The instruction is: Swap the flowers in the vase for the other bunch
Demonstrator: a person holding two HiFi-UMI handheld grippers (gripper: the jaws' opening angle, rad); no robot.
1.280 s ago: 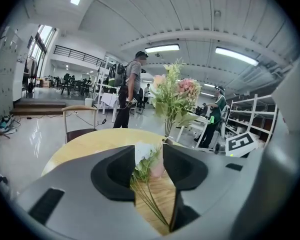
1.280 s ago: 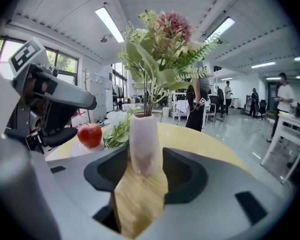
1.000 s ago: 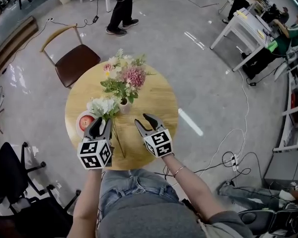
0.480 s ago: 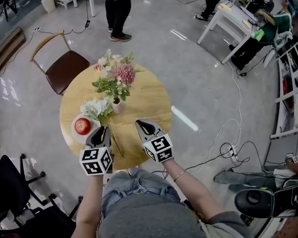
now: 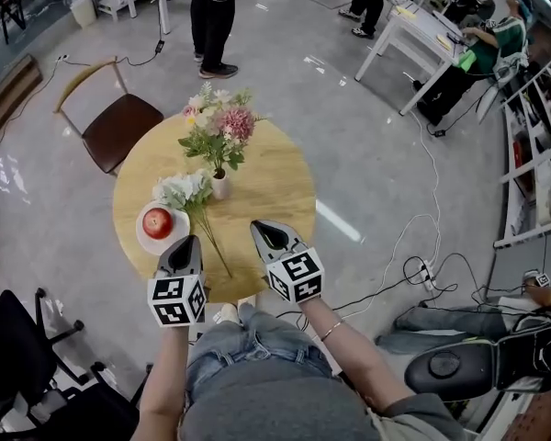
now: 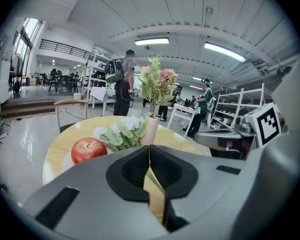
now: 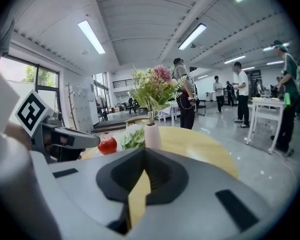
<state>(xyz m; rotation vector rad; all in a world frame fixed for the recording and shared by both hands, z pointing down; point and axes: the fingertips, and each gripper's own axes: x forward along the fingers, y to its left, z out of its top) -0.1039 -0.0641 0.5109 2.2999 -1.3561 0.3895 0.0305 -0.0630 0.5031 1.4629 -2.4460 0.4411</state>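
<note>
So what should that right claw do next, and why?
Probably open it and reach for the pink bunch standing in the vase. The right claw is shut and empty at the table's near edge, and the white bunch lies beside the vase.

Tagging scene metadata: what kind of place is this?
Likely an open-plan lab or workshop: wide polished floor, a white workbench with a person seated at it, and open shelving on the right.

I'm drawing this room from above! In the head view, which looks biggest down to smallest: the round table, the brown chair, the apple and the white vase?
1. round table
2. brown chair, which is farther from the camera, so it may look smaller than it is
3. apple and white vase: they look about alike, so no ranking
</note>
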